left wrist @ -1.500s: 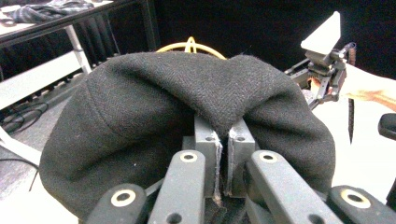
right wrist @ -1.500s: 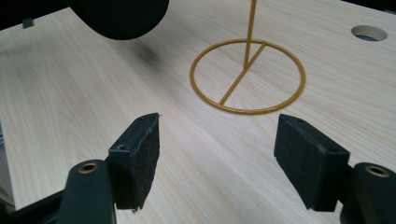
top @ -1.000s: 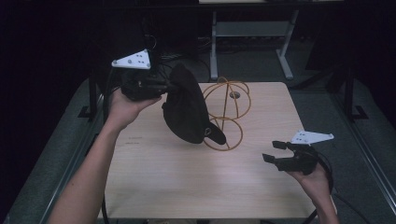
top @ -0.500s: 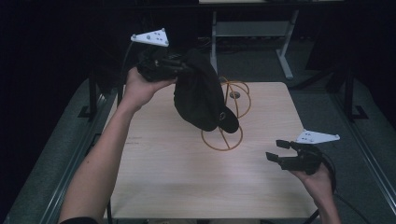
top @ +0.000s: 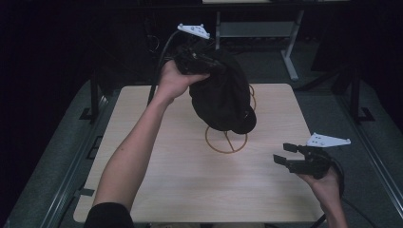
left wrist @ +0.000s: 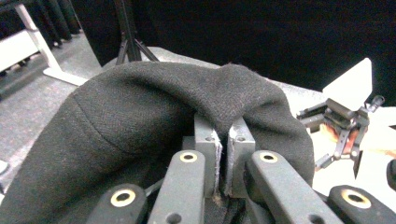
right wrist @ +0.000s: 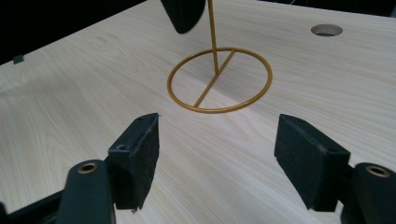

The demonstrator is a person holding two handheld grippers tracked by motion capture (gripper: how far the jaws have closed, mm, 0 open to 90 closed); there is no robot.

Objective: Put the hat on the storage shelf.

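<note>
Hat: a black cloth cap with a short brim [top: 221, 97], held up above the thin gold wire stand [top: 226, 139], hanging over the stand's upright rod; its brim [right wrist: 183, 13] points down toward the ring base.
Hat's look: soft, matte, woven fabric, bunched into a fold [left wrist: 224, 88] where it is clamped.
Left gripper [top: 199, 61]: above and behind the stand, jaws pressed together, pinching the cap's cloth between them.
Stand: round ring base with a crossbar [right wrist: 219, 79] flat on the light wooden table [top: 157, 171], mostly hidden up top by the cap.
Right gripper [top: 287, 154]: near the stand's right side, low over the table, jaws spread wide with nothing between them.
Table hole: a round opening [right wrist: 326, 30] beyond the stand.
</note>
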